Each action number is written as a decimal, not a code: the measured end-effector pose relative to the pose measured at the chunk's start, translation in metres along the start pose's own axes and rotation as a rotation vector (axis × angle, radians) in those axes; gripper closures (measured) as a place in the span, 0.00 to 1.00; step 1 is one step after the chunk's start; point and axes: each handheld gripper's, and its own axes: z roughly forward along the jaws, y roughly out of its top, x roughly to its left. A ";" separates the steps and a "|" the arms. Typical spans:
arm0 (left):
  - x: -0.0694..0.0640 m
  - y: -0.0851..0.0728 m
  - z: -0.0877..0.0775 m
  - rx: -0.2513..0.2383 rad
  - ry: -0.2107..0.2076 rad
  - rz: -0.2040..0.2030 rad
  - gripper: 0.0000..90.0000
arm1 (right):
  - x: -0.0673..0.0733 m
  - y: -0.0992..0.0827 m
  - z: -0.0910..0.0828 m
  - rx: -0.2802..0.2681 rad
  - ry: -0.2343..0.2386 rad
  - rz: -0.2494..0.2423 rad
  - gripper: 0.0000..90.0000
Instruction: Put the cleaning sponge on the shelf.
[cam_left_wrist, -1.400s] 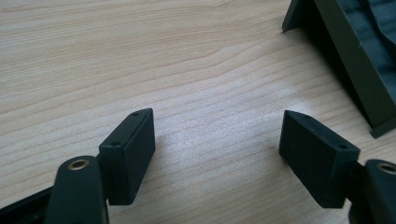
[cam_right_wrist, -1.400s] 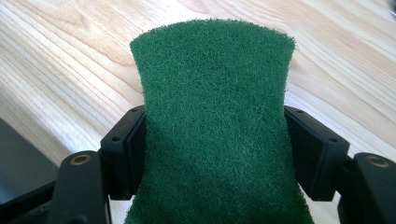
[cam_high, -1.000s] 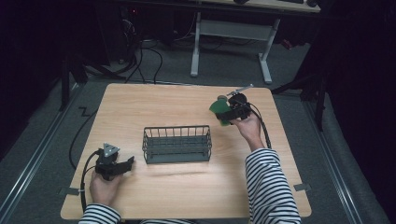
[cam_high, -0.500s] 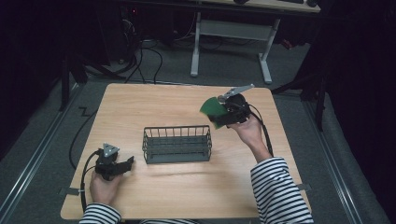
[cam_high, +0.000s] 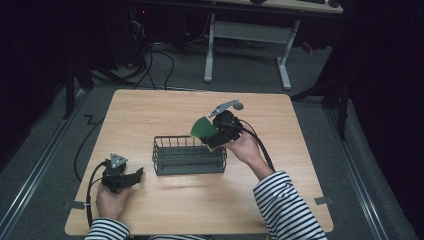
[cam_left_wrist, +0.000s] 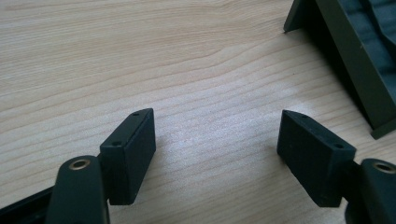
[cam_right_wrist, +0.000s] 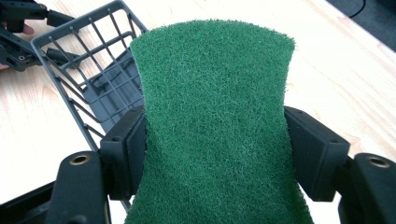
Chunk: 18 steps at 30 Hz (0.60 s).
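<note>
1. The right gripper (cam_high: 212, 134), in a hand with a striped sleeve, is raised over the right end of the dark grey wire basket (cam_high: 187, 156), jaws pointing left and down.
2. Its jaws are clamped on a green scouring pad (cam_right_wrist: 217, 126), pinched at the waist.
3. The left gripper (cam_high: 134, 176) rests low on the light wooden tabletop (cam_high: 150, 112), jaws apart with nothing between them.
4. No writing is readable.

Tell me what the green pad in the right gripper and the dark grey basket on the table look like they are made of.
The green scouring pad looks like coarse, matted synthetic fibre: its surface is fuzzy and matt, and it pinches in where the jaws squeeze it. The dark grey slatted basket looks like moulded plastic, going by its even, dull bars, though coated wire cannot be ruled out.
</note>
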 end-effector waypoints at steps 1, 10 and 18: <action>0.000 0.000 0.000 0.000 0.000 0.000 0.32 | 0.001 0.000 0.002 0.000 -0.003 -0.004 0.33; 0.000 0.000 0.000 -0.002 0.002 -0.001 0.32 | 0.003 -0.007 0.017 0.037 -0.023 0.007 0.33; 0.000 0.000 0.000 -0.002 -0.001 -0.002 0.32 | 0.008 -0.012 0.025 0.062 -0.053 -0.019 0.32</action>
